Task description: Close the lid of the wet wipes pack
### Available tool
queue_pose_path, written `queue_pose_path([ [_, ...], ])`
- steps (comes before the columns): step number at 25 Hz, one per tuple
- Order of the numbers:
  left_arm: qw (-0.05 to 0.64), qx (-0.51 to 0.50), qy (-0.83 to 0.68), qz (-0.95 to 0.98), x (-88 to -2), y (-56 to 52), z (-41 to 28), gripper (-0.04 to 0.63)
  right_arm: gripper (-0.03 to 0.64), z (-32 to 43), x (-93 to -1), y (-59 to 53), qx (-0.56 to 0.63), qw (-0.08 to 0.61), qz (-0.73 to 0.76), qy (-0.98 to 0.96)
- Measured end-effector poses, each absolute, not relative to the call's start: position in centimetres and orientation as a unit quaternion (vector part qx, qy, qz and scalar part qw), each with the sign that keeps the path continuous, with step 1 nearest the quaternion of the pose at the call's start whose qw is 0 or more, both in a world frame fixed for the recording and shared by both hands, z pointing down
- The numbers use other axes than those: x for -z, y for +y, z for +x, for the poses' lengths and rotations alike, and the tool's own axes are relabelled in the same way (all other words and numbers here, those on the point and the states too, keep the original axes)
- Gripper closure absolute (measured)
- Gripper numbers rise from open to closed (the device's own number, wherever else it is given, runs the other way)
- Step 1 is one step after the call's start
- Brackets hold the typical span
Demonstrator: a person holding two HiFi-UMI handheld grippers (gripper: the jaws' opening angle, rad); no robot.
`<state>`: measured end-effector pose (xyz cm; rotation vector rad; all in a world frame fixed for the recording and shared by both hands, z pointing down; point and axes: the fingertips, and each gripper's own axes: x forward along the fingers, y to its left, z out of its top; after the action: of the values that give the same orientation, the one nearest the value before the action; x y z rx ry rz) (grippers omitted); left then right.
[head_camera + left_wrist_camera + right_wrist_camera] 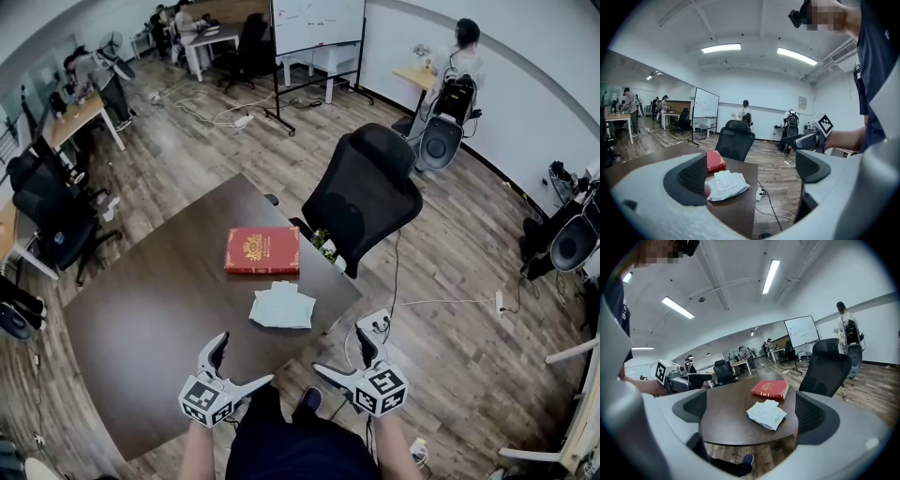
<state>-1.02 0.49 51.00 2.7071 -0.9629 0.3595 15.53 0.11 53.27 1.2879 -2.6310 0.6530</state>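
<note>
While left tongs (pixel 242 364) and right tongs (pixel 342 353) gape empty short of the wet wipes pack (pixel 282 306), pressing its seemingly raised lid (pixel 284 288) unbraced could skid it.

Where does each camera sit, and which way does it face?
Head view: on the head, steeply down at table, pack, book; left gripper, right gripper, forearms show.
Left gripper view: on left gripper, toward pack; open jaws, right gripper show.
Right gripper view: on right gripper, toward pack; open jaws, left gripper show.
All share pack and book.
</note>
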Motion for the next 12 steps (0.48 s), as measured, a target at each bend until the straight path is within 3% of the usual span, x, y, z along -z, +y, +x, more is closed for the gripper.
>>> queue_pose_path([
  [12,0.134,-0.139,-0.288,0.938,-54.8,-4.5,-0.6,0.02,0.018,14.0,-54.6,-4.7,-0.224,0.077,0.428,-0.872],
])
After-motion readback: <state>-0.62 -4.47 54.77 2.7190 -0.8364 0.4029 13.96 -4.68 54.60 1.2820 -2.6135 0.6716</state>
